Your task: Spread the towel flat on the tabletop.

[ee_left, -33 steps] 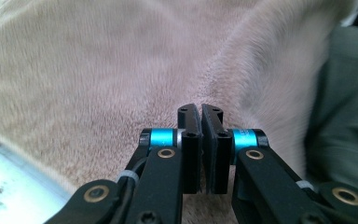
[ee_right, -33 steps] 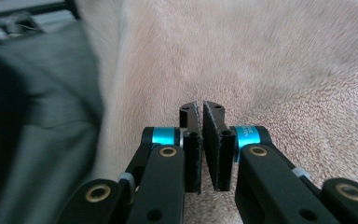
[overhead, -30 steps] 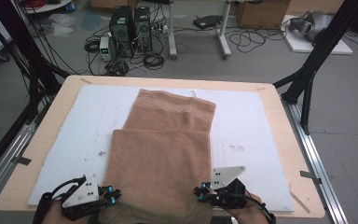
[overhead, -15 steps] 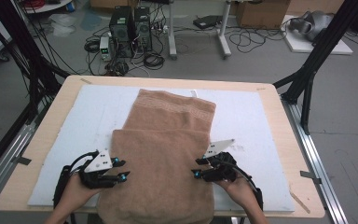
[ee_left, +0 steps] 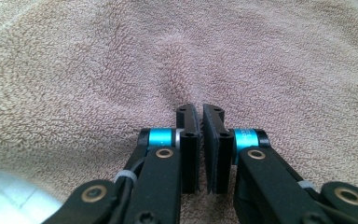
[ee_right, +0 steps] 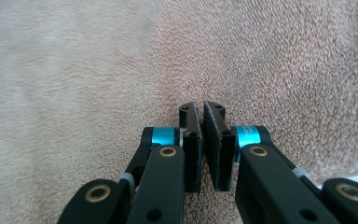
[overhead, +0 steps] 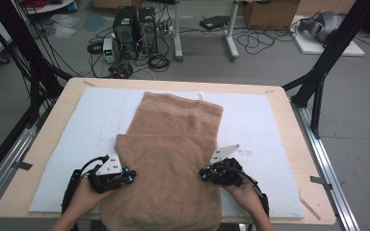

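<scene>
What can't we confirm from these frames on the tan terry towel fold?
- Tan terry towel, near end: high view, cut off by the bottom edge past the white foam mat.
- Left gripper: jaws shut, but whether any pile is pinched is hidden behind the pads.
- Right gripper: same, pads cover the contact.
- Layers under the fold: covered by the top layer.

Towel (overhead: 173, 159) near end cut off by bottom edge

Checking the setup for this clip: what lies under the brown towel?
The brown towel lies on a white mat, which rests on the wooden table. The towel's near end is folded over itself. Anything beneath the towel's middle is covered.
</scene>
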### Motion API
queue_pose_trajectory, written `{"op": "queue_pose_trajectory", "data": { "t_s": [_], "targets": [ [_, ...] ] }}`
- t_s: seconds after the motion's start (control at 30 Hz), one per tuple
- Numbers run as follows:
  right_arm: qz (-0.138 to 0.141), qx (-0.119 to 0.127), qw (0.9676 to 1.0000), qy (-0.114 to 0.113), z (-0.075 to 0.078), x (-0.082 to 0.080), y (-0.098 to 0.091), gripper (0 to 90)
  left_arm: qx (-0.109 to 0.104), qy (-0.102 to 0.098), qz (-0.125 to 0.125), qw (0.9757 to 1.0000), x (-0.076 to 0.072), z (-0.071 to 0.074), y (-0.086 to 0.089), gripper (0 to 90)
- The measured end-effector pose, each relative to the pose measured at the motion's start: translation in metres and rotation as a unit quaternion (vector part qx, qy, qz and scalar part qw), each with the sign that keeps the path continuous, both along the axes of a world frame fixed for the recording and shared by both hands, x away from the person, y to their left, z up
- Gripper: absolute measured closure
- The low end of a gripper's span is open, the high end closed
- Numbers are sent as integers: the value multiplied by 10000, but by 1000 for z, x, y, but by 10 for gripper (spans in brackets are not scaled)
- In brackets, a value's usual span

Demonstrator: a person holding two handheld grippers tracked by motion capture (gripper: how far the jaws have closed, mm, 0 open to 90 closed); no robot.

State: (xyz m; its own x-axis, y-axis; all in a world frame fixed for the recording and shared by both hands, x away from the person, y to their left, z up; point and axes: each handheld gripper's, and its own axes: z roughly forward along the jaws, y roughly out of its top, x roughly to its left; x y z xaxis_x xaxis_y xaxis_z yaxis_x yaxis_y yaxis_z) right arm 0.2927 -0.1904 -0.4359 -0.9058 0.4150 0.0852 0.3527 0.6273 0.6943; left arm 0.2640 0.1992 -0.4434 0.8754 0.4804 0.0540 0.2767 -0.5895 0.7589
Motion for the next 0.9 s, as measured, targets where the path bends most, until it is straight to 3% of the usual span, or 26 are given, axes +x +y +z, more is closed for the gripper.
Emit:
{"op": "queue_pose_trajectory", "data": {
  "t_s": [0.1, 0.23, 0.57, 0.67, 0.77, 0.9],
  "targets": [
    [23, 123, 9999, -114, 6, -13, -3, 859, -130, 102, -13, 9999, -6, 0, 6, 859],
    [85, 234, 9995, -176, 13, -31, -4, 859, -230, -43, -22, 9997, -24, 6, 10, 859],
    [430, 300, 9983, -246, 34, -90, -3, 855, -290, -304, -384, 9984, -90, 31, 22, 858],
    [656, 363, 9968, -262, 43, -108, -1, 807, -346, -344, -500, 9976, -105, 40, 26, 832],
    [643, 500, 9961, -335, 51, -112, -3, 749, -476, -361, -397, 9974, -105, 47, 30, 697],
    [436, 287, 9972, -541, 53, -92, -5, 712, -465, -368, -221, 9980, -84, 40, 34, 666]
  ]
}}
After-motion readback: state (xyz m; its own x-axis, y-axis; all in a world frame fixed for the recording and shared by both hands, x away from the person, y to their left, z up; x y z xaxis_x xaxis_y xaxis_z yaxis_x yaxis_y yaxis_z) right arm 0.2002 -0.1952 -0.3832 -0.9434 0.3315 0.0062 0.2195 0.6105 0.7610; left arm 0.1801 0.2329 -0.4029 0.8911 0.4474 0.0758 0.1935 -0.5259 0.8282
